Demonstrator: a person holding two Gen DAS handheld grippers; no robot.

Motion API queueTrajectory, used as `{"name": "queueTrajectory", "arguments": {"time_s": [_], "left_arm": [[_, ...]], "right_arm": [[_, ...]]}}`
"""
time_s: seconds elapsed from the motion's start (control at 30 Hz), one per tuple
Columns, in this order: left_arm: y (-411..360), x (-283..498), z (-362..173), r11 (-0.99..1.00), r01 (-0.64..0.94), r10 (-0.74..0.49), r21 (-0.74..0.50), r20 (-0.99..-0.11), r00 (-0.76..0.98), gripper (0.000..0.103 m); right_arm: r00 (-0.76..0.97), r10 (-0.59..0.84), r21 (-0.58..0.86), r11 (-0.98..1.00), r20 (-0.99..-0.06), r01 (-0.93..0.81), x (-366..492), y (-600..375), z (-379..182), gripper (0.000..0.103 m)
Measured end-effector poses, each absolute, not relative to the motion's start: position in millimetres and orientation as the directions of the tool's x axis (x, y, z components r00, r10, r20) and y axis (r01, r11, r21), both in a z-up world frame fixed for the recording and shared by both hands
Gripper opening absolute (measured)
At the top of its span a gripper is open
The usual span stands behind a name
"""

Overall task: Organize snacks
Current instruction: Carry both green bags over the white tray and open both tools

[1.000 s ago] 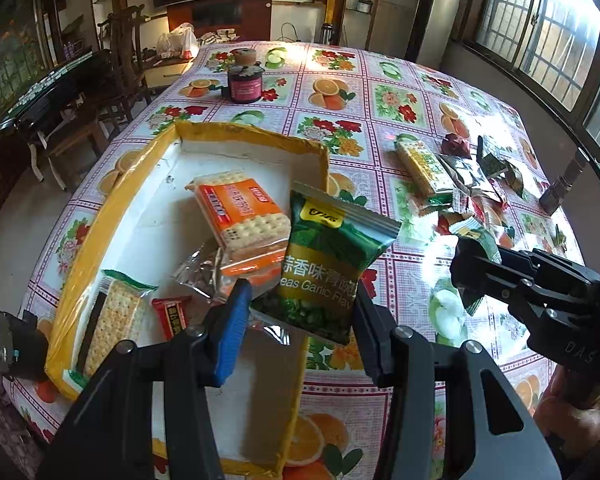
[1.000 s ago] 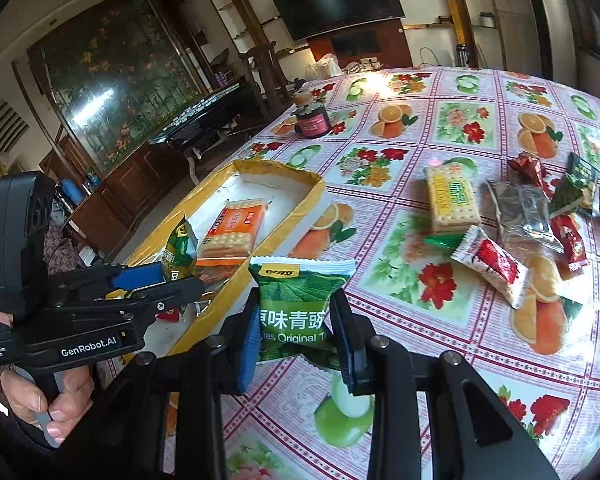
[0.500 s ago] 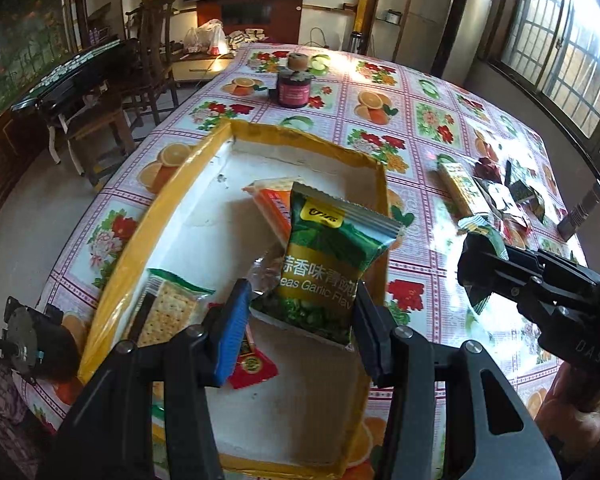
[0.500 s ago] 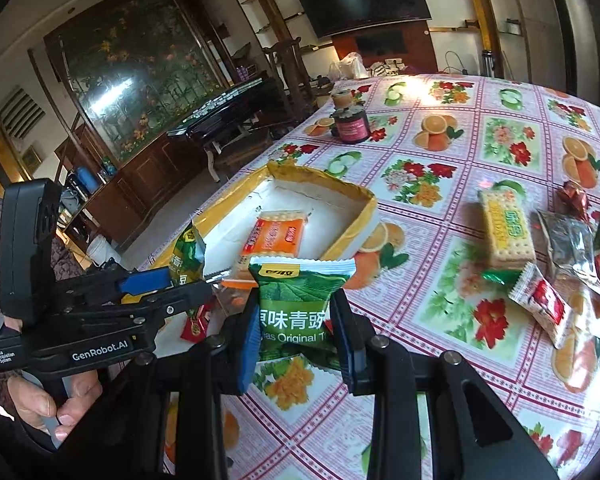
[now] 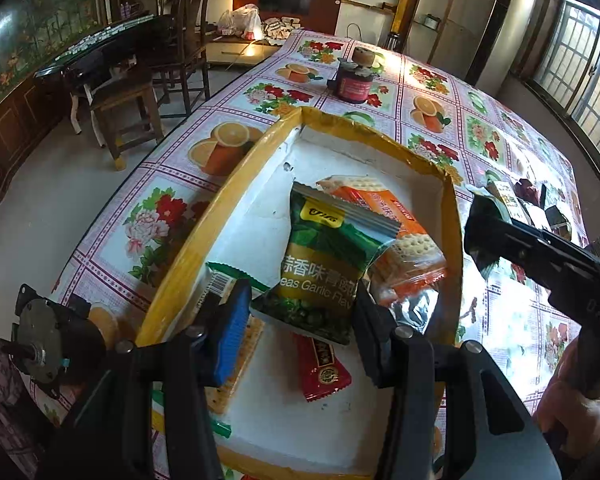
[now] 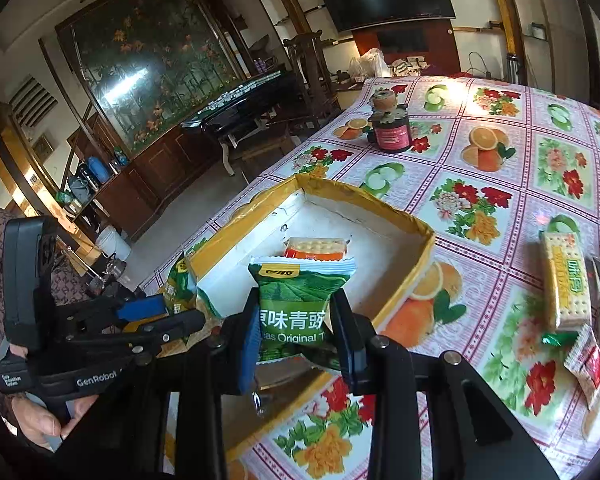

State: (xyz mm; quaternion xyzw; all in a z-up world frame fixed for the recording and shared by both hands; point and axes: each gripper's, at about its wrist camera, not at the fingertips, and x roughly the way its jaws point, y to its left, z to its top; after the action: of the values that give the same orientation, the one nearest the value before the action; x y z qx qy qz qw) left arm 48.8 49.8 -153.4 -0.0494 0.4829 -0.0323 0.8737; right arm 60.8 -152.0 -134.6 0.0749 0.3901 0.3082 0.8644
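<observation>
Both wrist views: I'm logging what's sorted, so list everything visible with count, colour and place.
garlic pea packet: 1, green and yellow, held over the tray by the left gripper
original pea packet: 1, green, in the right gripper at the tray's near edge
tray: 1, yellow rim, white inside, on the table
orange cracker pack: 1, in the tray
red sachet: 1, in the tray
green-edged cracker pack: 1, in the tray, under the left gripper
yellow cracker pack: 1, on the table right of the tray
dark jar: 1, pink label, far on the table
left gripper: 1, black
right gripper: 1, black
</observation>
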Motion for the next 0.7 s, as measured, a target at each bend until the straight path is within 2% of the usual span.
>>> {"name": "queueTrajectory", "arguments": {"time_s": [0.7], "left_arm": [[50, 77, -174, 0.992, 0.001, -0.109, -0.123, -0.873, 0.476, 0.052]], "right_arm": [[0.468, 0.559, 0.352, 0.816, -0.685, -0.459, 101, -131, -157, 0.032]]}}
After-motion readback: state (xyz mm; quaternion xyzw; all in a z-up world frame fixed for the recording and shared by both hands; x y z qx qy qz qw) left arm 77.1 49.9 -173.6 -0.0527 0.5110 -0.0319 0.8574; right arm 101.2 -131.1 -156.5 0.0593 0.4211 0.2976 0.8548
